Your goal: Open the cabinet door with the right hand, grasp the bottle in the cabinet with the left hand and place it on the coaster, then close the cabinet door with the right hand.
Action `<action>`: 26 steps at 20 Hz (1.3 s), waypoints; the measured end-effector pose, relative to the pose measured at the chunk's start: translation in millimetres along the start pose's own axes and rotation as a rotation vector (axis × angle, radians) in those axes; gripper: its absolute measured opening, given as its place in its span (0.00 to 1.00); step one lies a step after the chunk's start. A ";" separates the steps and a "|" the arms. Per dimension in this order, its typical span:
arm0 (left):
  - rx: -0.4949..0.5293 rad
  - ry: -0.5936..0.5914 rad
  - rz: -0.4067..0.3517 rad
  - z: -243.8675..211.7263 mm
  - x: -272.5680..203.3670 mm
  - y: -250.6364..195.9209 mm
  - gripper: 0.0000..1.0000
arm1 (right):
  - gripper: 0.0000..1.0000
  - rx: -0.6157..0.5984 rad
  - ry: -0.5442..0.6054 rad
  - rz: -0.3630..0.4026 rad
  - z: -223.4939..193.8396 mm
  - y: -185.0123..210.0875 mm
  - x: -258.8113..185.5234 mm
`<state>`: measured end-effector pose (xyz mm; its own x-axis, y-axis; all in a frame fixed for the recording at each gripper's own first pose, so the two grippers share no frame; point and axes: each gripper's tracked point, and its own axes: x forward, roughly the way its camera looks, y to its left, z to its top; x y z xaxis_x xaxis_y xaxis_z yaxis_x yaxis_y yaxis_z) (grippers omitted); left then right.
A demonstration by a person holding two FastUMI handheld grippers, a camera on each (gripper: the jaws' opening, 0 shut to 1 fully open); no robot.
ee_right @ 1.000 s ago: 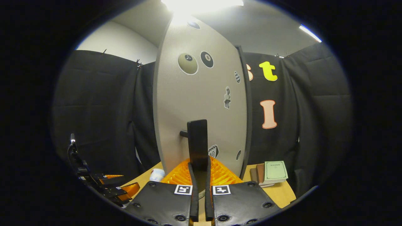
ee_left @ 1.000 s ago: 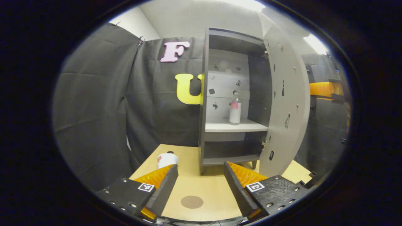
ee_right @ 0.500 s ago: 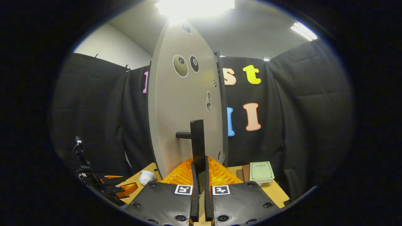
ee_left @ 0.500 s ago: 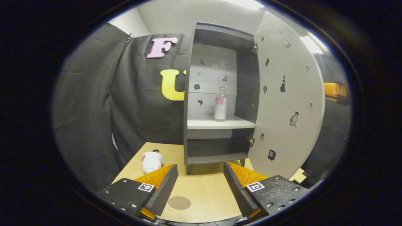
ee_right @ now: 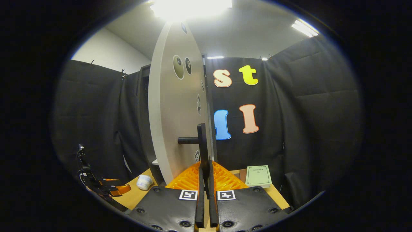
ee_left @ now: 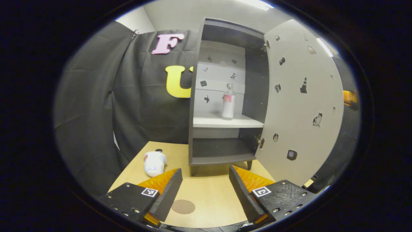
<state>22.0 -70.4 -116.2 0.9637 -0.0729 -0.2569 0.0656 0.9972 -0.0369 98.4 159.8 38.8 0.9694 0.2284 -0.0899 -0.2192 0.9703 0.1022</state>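
Note:
In the left gripper view a grey cabinet (ee_left: 197,96) stands on the wooden table (ee_left: 209,193) with its door (ee_left: 302,106) swung wide to the right. A clear bottle (ee_left: 228,103) with a pink label stands upright on the middle shelf. A round brown coaster (ee_left: 183,206) lies on the table between my fingers. My left gripper (ee_left: 203,188) is open, low over the table and well short of the cabinet. In the right gripper view my right gripper (ee_right: 204,175) is shut on the dark door handle (ee_right: 201,141) of the door (ee_right: 173,122).
A crumpled white cloth (ee_left: 154,162) lies on the table left of the cabinet, also seen as the cloth (ee_right: 144,182) in the right gripper view. Books (ee_right: 258,176) are stacked on the table's right side. The other gripper (ee_right: 107,190) shows low at the left there.
The door has swung further open, pulled by my right gripper on its handle. The left gripper's view has shifted so that the cabinet's inside and the bottle face it more squarely.

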 end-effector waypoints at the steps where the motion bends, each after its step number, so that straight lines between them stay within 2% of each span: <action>1: -0.005 0.001 0.002 -1.6 0.5 0.5 0.89 | 0.08 0.005 -0.004 -0.022 1.1 -3.3 0.1; 2: -0.006 -0.002 0.000 0.1 1.0 0.1 0.90 | 0.02 0.000 -0.008 -0.041 1.2 -6.7 1.3; 3: -0.003 -0.003 -0.001 1.7 0.1 -0.9 0.89 | 0.05 -0.007 -0.009 -0.047 2.0 -11.1 3.4; 6: 0.006 0.002 -0.001 2.4 -0.2 -0.2 0.90 | 0.00 0.000 -0.004 -0.016 0.6 -7.4 2.0; 11: -0.013 0.010 -0.011 6.8 4.8 -3.4 0.90 | 0.00 0.048 -0.003 -0.006 0.8 -2.8 1.9; 13: 0.029 0.010 0.016 12.1 0.7 4.9 0.90 | 0.03 0.060 0.008 -0.012 -1.2 -2.6 -1.3; 14: 0.039 0.004 0.021 18.4 0.3 7.4 0.90 | 0.08 0.064 0.013 -0.020 -2.7 -4.1 -2.5; 15: 0.040 -0.003 0.019 23.2 0.1 9.8 0.90 | 0.05 0.071 0.024 -0.027 -4.0 -4.9 -4.5; 16: 0.031 -0.009 0.010 28.1 2.3 11.6 0.90 | 0.08 0.082 0.041 -0.035 -6.0 -4.1 -6.1; 18: 0.002 -0.015 -0.020 34.1 18.7 9.5 0.89 | 0.08 0.099 0.061 -0.047 -6.7 -2.6 -13.9; 20: -0.005 -0.020 -0.039 44.1 35.1 5.7 0.90 | 0.00 0.086 0.066 -0.084 -5.9 -10.1 -21.7; 22: -0.002 -0.042 -0.065 59.3 42.4 -2.2 0.89 | 0.02 0.087 0.067 -0.135 -6.0 -19.5 -23.7; 26: 0.012 -0.094 -0.119 88.3 58.0 -24.0 0.90 | 0.00 0.116 0.045 -0.240 0.8 -41.1 -17.2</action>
<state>99.2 -96.9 -45.0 0.9688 -0.1892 -0.1602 0.1835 0.9817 -0.0499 90.8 116.0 36.9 0.9856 -0.0015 -0.1689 0.0333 0.9821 0.1853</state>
